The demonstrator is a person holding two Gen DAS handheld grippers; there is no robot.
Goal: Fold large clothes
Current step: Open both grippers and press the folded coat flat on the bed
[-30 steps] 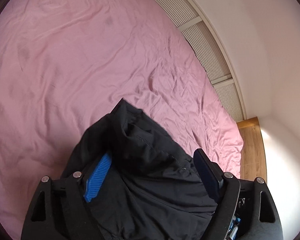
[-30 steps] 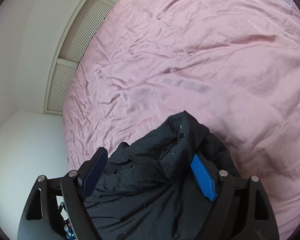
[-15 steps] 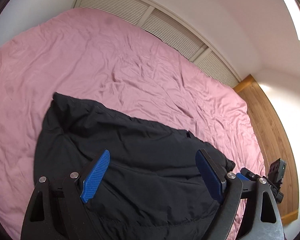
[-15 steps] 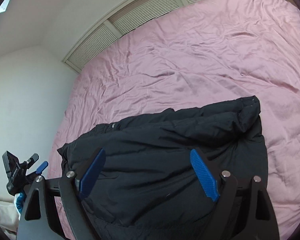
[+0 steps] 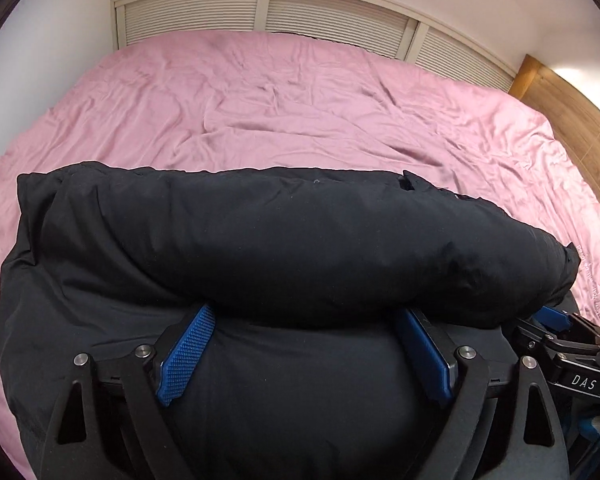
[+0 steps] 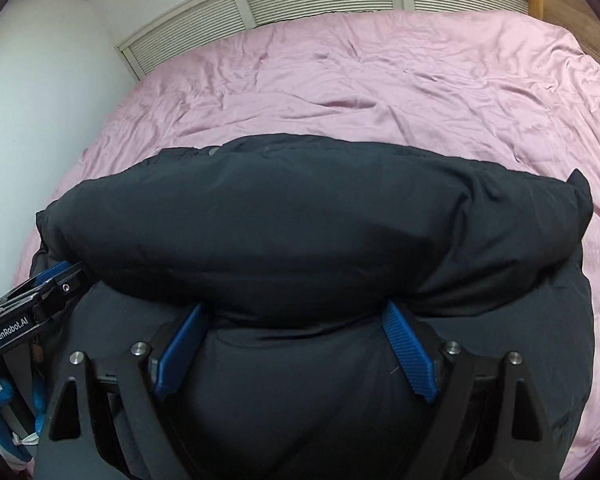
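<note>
since the earlier frame, both views have swung round to face the louvred panels squarely, and the black jacket, then bunched up between the fingers, is now spread wide across the pink bed.

in the left wrist view, the black jacket [image 5: 284,240] is seen lying on the pink sheet [image 5: 300,108], its upper layer folded over into a thick roll that runs from side to side. the left gripper [image 5: 304,316] is set over the lower layer, and its blue fingers [image 5: 186,354] are spread wide and are opening further; their tips are tucked under the edge of the roll, with padded fabric bulging between them but not pinched. the right gripper [image 5: 554,318] is seen at the right edge, just beside the end of the roll. louvred panels [image 5: 260,12] and a wooden bed frame [image 5: 572,96] are seen beyond.

in the right wrist view, the jacket [image 6: 300,220] is shown the same way, rolled across the sheet [image 6: 380,76]. the right gripper [image 6: 296,312] is held with its fingers [image 6: 408,356] wide apart and opening, fabric between them unclamped. the left gripper [image 6: 56,274] is seen at the left edge, against the roll's end.
</note>
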